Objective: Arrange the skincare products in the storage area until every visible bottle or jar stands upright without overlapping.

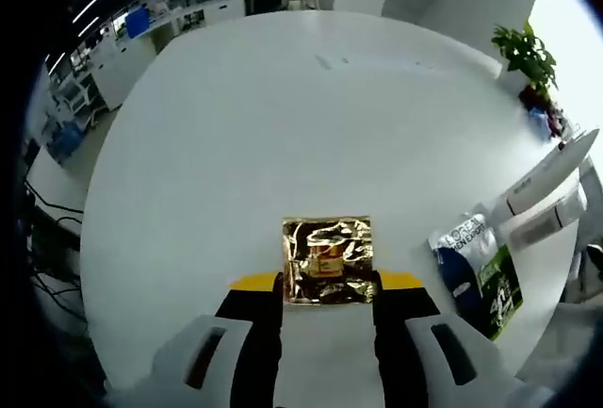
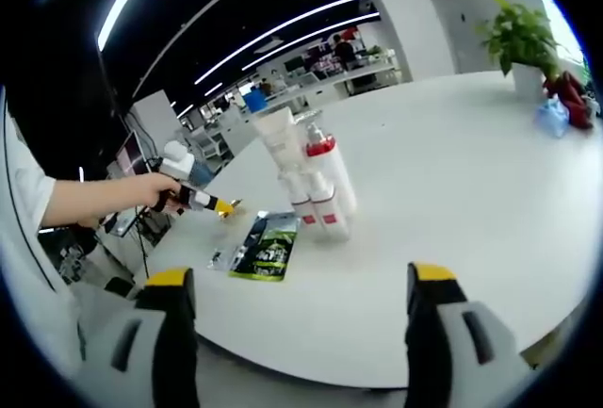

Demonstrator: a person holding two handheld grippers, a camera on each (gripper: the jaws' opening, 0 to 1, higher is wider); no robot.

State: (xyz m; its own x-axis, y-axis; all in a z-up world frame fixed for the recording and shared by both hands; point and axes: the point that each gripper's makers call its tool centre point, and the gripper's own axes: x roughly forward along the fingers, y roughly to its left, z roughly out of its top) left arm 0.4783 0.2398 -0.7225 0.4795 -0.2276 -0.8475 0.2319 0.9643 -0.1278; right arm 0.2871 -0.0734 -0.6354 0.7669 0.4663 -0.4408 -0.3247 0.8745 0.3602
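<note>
A gold foil packet point(image 1: 327, 259) sits pinched between the yellow-tipped jaws of the left tool point(image 1: 327, 285), held just above the white counter point(image 1: 283, 125) and directly ahead of that tool's camera. To the right of the left tool, a green-and-blue sachet point(image 1: 476, 271) lies flat on the counter near its edge, with white tubes point(image 1: 546, 182) lying just beyond it, and a potted plant point(image 1: 525, 55) stands farther off at the counter's far right side. In the right gripper view, a cluster of white skincare bottles point(image 2: 311, 177), some with red caps or red bands, stands upright and packed close together ahead of the right tool point(image 2: 301, 290), whose jaws are spread wide with nothing between them. The sachet point(image 2: 267, 248) lies flat on the counter just left of the bottles. Farther left, a person's hand point(image 2: 141, 191) grips the left tool point(image 2: 224, 207), its yellow tips reaching in over the counter's edge near the sachet. The plant point(image 2: 518, 36) stands at the far right of the counter, well apart from the bottles.
</note>
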